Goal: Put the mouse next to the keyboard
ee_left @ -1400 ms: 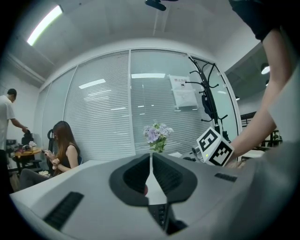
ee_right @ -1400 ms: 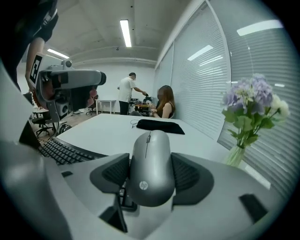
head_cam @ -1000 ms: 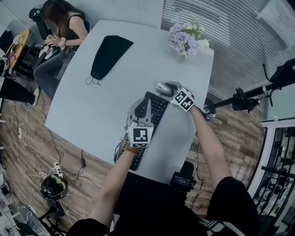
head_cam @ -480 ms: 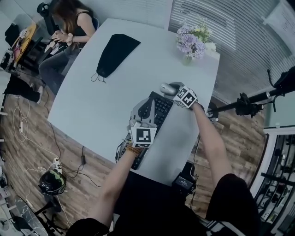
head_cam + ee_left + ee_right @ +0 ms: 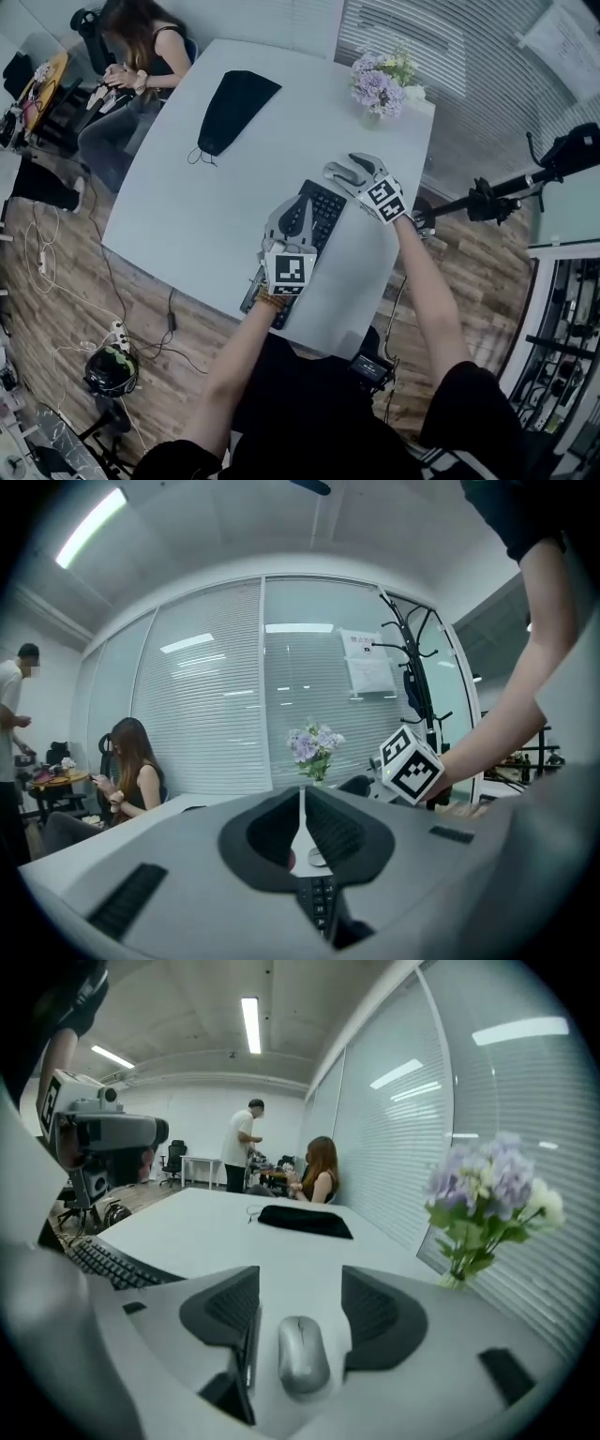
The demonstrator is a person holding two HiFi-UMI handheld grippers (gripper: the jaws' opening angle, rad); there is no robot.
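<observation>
A silver mouse [image 5: 302, 1357] lies on the white table [image 5: 216, 197], between the spread jaws of my right gripper [image 5: 300, 1288], which is open; neither pad visibly presses it. In the head view this gripper [image 5: 344, 172] sits just beyond the far end of the black keyboard [image 5: 324, 208], and the mouse is mostly hidden under it. The keyboard's keys [image 5: 98, 1258] show at the left of the right gripper view. My left gripper [image 5: 287, 217] hovers over the keyboard's middle. Its jaws [image 5: 301, 810] are shut with nothing between them.
A vase of purple flowers [image 5: 379, 82] stands at the table's far right corner. A black pouch [image 5: 231, 108] lies far left. A seated person [image 5: 131, 52] is beyond the table's left corner. A black stand [image 5: 511, 192] reaches in from the right, past the table edge.
The right gripper's jaws now look spread wider about the mouse, which stays by the keyboard's far end. The left gripper has kept its place over the keyboard. The head view has swayed slightly.
</observation>
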